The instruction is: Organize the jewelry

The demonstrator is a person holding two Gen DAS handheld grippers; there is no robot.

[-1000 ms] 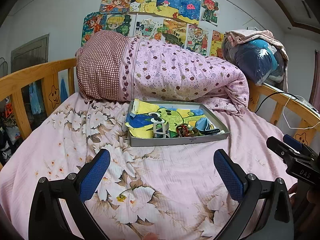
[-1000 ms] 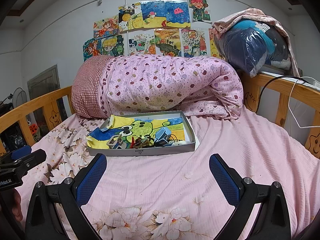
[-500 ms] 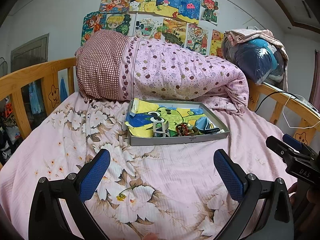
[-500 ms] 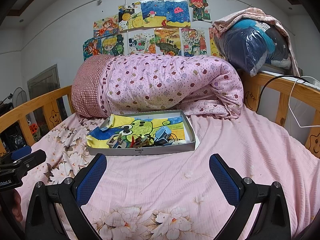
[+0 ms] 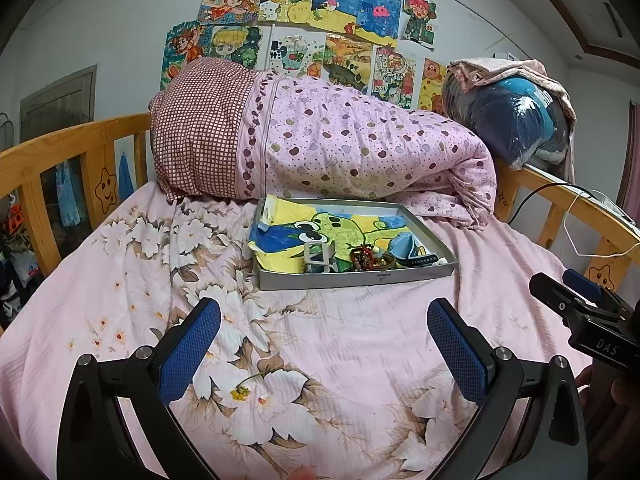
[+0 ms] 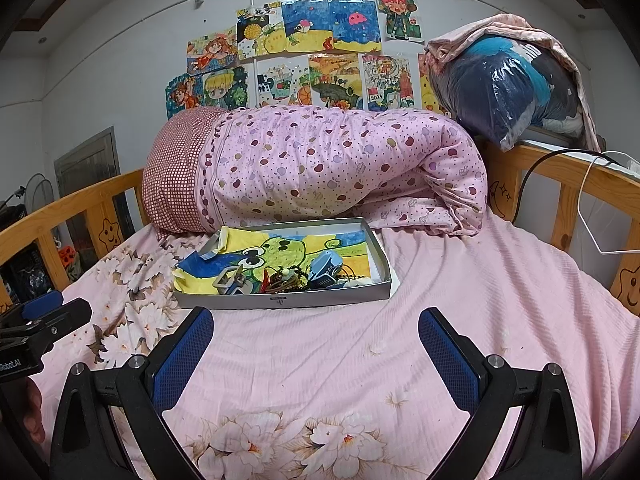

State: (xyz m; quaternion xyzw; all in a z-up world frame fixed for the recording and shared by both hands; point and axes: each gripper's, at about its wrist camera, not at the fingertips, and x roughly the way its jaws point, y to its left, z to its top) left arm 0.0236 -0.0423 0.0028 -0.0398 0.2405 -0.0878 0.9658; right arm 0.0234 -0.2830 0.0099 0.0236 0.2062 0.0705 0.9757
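Observation:
A shallow grey tray [image 5: 360, 278] lined with a cartoon drawing sits on the bed; it also shows in the right wrist view [image 6: 320, 300]. Along its near edge lie a white buckle-like piece [image 5: 318, 256], a tangle of red and brown beaded jewelry [image 5: 368, 258] and a blue watch-like item [image 5: 404, 248]. My left gripper [image 5: 324, 340] is open and empty, a short way in front of the tray. My right gripper [image 6: 316, 344] is open and empty, also just in front of the tray. Each gripper shows at the edge of the other's view.
A rolled pink dotted quilt [image 5: 340, 148] lies right behind the tray. Wooden rails [image 5: 60, 152] bound the bed on the left and right [image 6: 580, 184]. A plastic-wrapped bundle [image 6: 512, 80] sits on the right rail, with cables [image 6: 592, 208] beside it.
Both grippers have edged slightly closer to the tray. Nothing in the tray has moved.

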